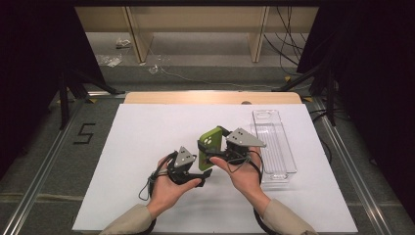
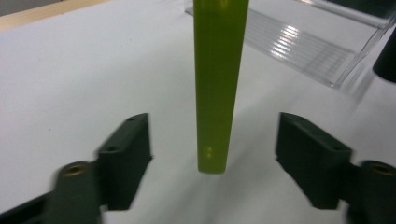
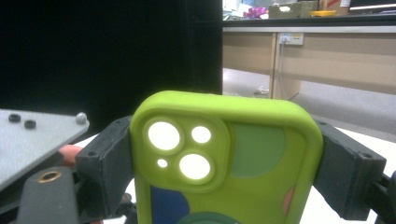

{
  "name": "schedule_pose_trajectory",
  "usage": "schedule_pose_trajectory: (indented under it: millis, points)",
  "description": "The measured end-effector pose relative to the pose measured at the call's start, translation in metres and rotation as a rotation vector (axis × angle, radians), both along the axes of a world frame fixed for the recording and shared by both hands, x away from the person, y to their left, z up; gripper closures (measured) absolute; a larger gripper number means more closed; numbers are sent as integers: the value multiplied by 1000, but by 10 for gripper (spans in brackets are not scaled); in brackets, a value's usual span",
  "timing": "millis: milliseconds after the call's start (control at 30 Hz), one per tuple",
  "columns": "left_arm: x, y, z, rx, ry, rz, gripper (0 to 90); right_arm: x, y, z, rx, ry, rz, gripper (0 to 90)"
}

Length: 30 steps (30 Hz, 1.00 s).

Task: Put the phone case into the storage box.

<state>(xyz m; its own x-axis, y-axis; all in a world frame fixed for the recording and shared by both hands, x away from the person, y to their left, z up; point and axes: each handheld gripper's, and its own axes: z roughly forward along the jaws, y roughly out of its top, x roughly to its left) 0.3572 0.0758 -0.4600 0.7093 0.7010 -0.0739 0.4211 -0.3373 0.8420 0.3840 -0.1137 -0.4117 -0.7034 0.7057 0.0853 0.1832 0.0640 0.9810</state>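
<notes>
Two grippers, one green phone case (image 1: pixel 207 147): my right gripper (image 1: pixel 221 152) clamps its sides, holding it upright over the white table (image 1: pixel 147 147). My left gripper (image 2: pixel 212 158) stands open, the case's lower end between its pads untouched.

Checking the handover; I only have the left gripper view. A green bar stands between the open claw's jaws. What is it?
Observer: A green phone case, edge-on to you. The right gripper view shows its back, with the camera cutouts.
Operator: Is anything holding it?
Observer: Yes. The right claw is clamped on its two long sides, just below the camera end.
Operator: Which way up is it?
Observer: In the high view it stands upright, camera end up, between the two hands.
Operator: And the clear tray?
Observer: The clear tray lies lengthwise at the table's right side, just beyond the right hand.
</notes>
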Motion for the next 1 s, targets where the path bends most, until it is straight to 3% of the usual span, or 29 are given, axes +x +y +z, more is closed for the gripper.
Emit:
schedule_pose_trajectory:
  millis: [133,267,500,1000]
  points:
    - [1,3,0,16,-5,-18,66,1,-3,2,3,-2,-6,172]
    - [0,9,1,23,-12,-34,0,1,-6,4,5,-5,-11,171]
    - [-3,19,4,36,-36,-65,0,2,-14,7,9,-4,-31,171]
    - [-7,47,5,18,-52,-54,0,6,-35,17,21,-19,-93,171]
